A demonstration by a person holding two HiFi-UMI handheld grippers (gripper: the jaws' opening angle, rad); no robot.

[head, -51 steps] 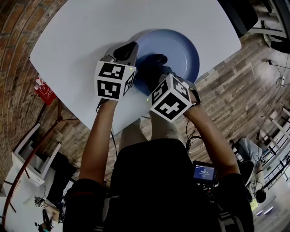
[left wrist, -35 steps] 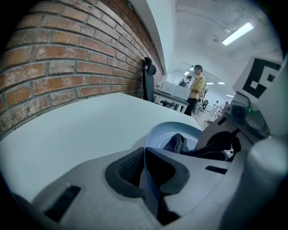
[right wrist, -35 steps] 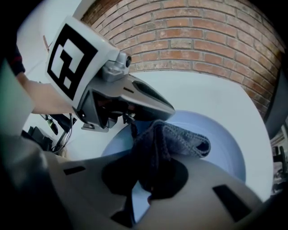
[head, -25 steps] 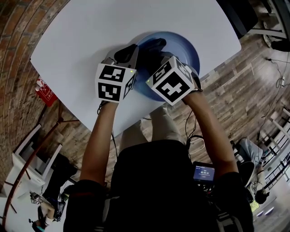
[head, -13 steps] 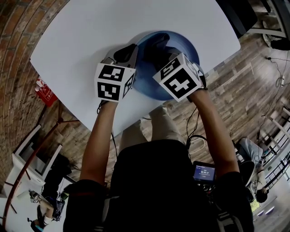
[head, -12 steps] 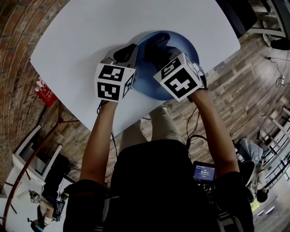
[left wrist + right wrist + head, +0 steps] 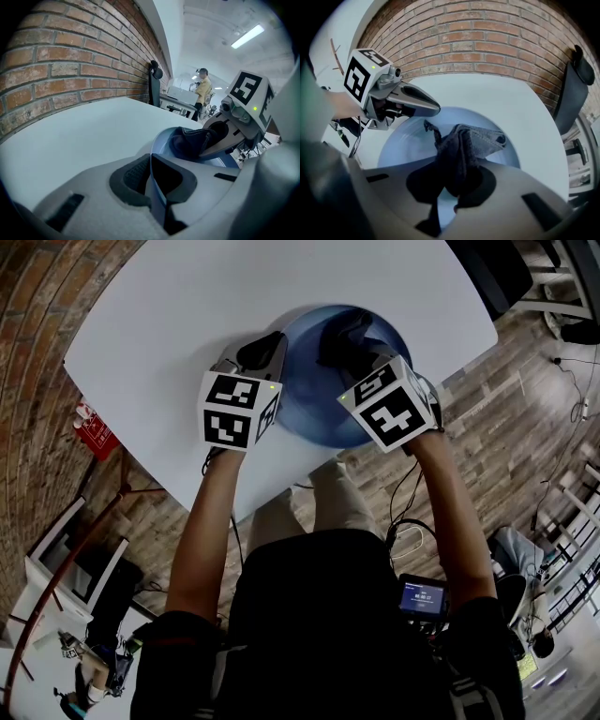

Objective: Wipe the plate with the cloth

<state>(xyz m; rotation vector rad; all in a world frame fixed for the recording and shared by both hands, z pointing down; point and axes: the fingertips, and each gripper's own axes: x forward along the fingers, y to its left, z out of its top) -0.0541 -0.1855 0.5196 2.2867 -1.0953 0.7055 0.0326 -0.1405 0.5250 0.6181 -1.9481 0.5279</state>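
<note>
Right gripper (image 7: 452, 187) pinched the dark cloth (image 7: 465, 149), limp and bunched, against the blue plate (image 7: 405, 140). Left gripper (image 7: 151, 182) clamped its stiff, probably slippery rim on the white table (image 7: 187, 306).

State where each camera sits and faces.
Head view: on the person's head, looking down at table, forearms, left claw, right claw.
Left gripper view: on left claw, shut on plate rim, facing right claw, brick wall.
Right gripper view: on right claw, shut on cloth, facing left claw.
Both gripper views share plate and cloth.
</note>
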